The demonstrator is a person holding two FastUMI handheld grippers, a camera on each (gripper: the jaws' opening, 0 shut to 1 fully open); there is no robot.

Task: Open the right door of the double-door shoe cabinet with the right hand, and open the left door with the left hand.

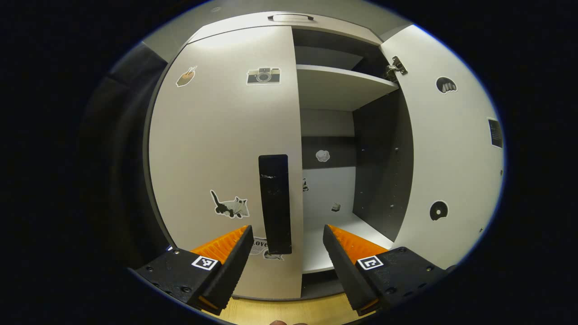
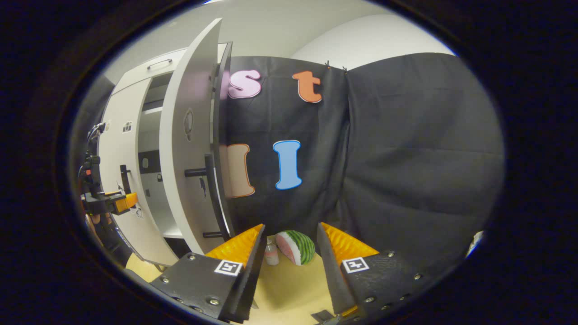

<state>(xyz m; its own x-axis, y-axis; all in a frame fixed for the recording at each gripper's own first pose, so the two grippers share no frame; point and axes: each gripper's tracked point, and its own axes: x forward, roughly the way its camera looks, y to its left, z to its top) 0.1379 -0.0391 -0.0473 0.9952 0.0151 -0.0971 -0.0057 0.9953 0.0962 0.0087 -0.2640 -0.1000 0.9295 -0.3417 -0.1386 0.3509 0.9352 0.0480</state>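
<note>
Two flat white doors on the shoe cabinet [image 1: 289, 18] — right door [image 1: 447, 149] swung wide, left door [image 1: 226, 149] shut, one black bar handle [image 1: 274, 203] each. Left tongs [image 1: 285, 246] and right tongs [image 2: 289, 243] both gape, empty.

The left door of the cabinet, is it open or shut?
Shut. In the left gripper view the left door lies flat across its half, its black handle facing out, while the right door is swung wide, showing shelves.
</note>
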